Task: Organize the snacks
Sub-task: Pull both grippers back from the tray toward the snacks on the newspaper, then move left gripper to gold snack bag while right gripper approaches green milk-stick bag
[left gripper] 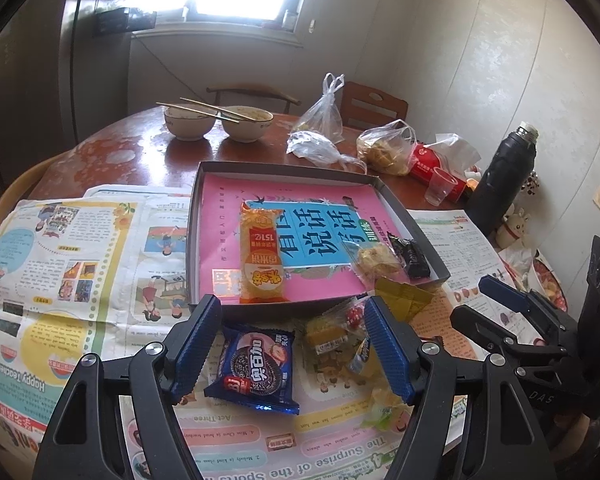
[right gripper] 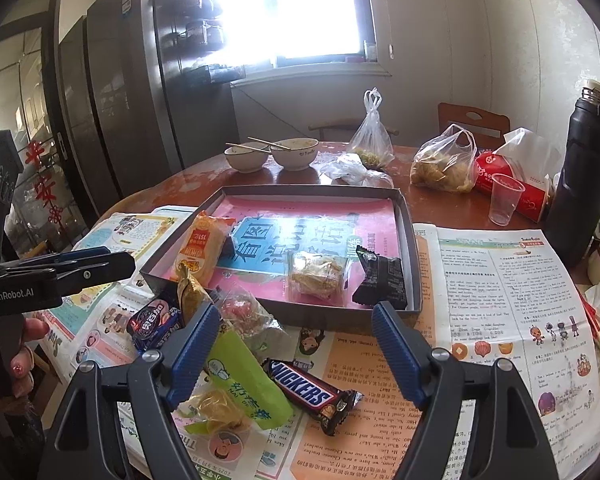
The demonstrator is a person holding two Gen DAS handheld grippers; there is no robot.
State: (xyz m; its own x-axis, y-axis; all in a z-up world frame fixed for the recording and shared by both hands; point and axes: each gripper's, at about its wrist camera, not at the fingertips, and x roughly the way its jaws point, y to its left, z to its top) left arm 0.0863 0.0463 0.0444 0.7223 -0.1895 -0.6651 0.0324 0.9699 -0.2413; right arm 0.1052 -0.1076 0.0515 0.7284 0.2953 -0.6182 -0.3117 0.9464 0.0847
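Snickers bar | between right gripper fingers, untouched | both grippers wide, empty

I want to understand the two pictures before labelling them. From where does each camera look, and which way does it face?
Left wrist: sits on the left gripper, looks forward and down over the Oreo pack to the tray; its own open fingers show, and the right gripper at the right edge.
Right wrist: sits on the right gripper, looks forward and down over the Snickers to the tray; its own open fingers show, and the left gripper with a hand.
Both share: tray, Oreo pack, bowls, flask.
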